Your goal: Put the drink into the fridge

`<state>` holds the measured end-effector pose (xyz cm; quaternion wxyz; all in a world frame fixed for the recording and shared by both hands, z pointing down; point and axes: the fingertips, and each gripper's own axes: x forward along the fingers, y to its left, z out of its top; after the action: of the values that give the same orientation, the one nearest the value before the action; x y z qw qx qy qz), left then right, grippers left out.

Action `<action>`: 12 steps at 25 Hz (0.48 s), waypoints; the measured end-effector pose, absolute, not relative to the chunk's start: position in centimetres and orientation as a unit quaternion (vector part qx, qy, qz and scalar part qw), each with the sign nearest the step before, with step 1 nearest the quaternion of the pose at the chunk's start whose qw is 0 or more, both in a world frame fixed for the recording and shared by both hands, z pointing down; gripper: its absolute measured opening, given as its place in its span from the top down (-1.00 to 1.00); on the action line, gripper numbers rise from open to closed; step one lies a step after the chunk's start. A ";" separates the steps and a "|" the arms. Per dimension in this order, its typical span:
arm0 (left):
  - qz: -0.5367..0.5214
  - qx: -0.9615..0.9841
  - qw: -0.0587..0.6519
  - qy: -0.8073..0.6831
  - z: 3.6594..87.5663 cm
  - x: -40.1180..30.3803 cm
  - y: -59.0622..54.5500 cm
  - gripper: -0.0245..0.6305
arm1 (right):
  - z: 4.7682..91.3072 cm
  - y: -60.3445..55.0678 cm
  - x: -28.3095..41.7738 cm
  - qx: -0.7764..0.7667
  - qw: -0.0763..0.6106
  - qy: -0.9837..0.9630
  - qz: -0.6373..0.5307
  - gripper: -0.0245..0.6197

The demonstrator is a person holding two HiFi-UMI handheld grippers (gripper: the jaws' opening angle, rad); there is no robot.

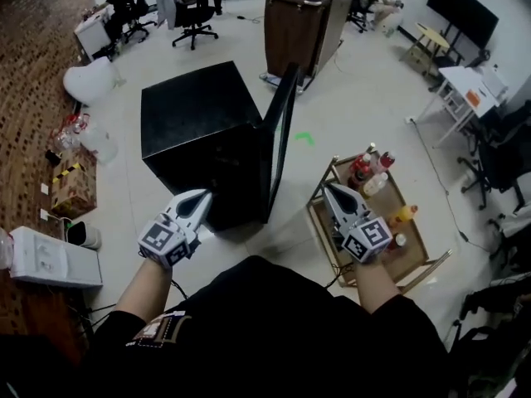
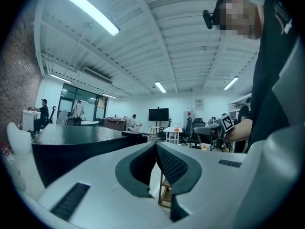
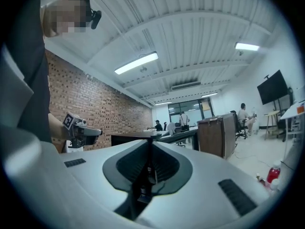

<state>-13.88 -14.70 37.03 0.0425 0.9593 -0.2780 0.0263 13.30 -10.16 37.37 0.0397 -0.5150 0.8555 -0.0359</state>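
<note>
A black mini fridge (image 1: 199, 131) stands on the floor ahead with its door (image 1: 280, 135) swung open to the right. Right of it a low wooden tray stand (image 1: 419, 259) carries several drinks: red-capped bottles (image 1: 362, 171), a clear bottle (image 1: 375, 184) and an orange one (image 1: 402, 215). My left gripper (image 1: 197, 203) is held level at the fridge's near corner, shut and empty (image 2: 156, 144). Over the stand's near left edge, short of the bottles, my right gripper (image 1: 333, 193) is also shut with nothing in it (image 3: 151, 142). One red bottle (image 3: 272, 173) shows low at the right in the right gripper view.
A brown cabinet (image 1: 299, 19) stands behind the fridge. At the left lie a white box (image 1: 50, 259), a cardboard box (image 1: 73, 185) and plastic bags (image 1: 91, 81). Office chairs, desks and seated people ring the far room. A white table (image 1: 465, 89) is far right.
</note>
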 end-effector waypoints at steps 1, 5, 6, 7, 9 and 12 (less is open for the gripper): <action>0.027 0.962 0.044 -0.268 37.2 -12.5 -14.8 0.92 | 37.7 -9.7 14.5 -0.524 0.040 0.850 -0.036 0.79; 0.041 0.975 0.049 -0.214 38.2 -5.8 -14.4 0.83 | 39.3 -7.4 20.3 -0.568 0.041 0.821 -0.039 0.78; 0.047 0.978 0.049 -0.199 38.5 -4.0 -14.2 0.81 | 39.7 -6.7 22.0 -0.581 0.043 0.812 -0.041 0.77; 0.052 0.980 0.048 -0.185 38.7 -2.2 -13.9 0.81 | 40.1 -5.9 23.7 -0.594 0.045 0.802 -0.042 0.77; 0.058 0.984 0.048 -0.159 39.2 1.1 -13.4 0.78 | 40.9 -4.5 26.6 -0.616 0.048 0.785 -0.043 0.66; 0.066 0.989 0.053 -0.123 40.2 5.4 -12.7 0.78 | 42.3 -2.5 30.3 -0.648 0.044 0.759 -0.043 0.64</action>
<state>5.42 -12.72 40.16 0.0529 0.9889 -0.1225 0.0656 30.27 -2.51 42.32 0.0445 -0.6477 0.7594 -0.0433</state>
